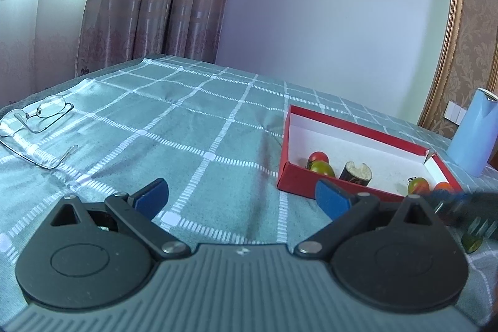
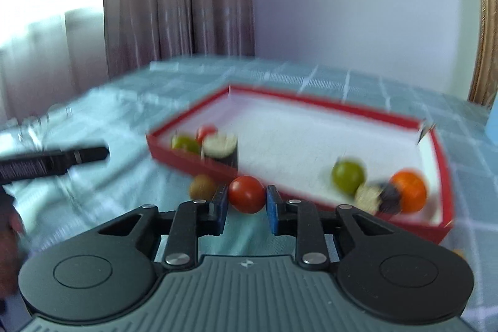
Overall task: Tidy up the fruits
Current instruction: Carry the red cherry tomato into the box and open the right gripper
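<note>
A red box [image 2: 342, 111] with a white inside lies on the checked tablecloth; it also shows in the left wrist view [image 1: 358, 126]. In it are a green tomato [image 2: 348, 177], an orange one [image 2: 409, 190], a cut dark-skinned piece [image 2: 221, 147] and more small fruits. My right gripper [image 2: 246, 201] is shut on a red tomato [image 2: 246, 194] just in front of the box's near wall. A brownish-green fruit [image 2: 202, 186] lies on the cloth beside it. My left gripper [image 1: 241, 196] is open and empty, left of the box.
Eyeglasses [image 1: 37, 123] lie on the cloth at the far left. A light blue jug [image 1: 474, 129] stands right of the box. A small green fruit [image 1: 472, 241] lies on the cloth at the right. Curtains and a wall are behind the table.
</note>
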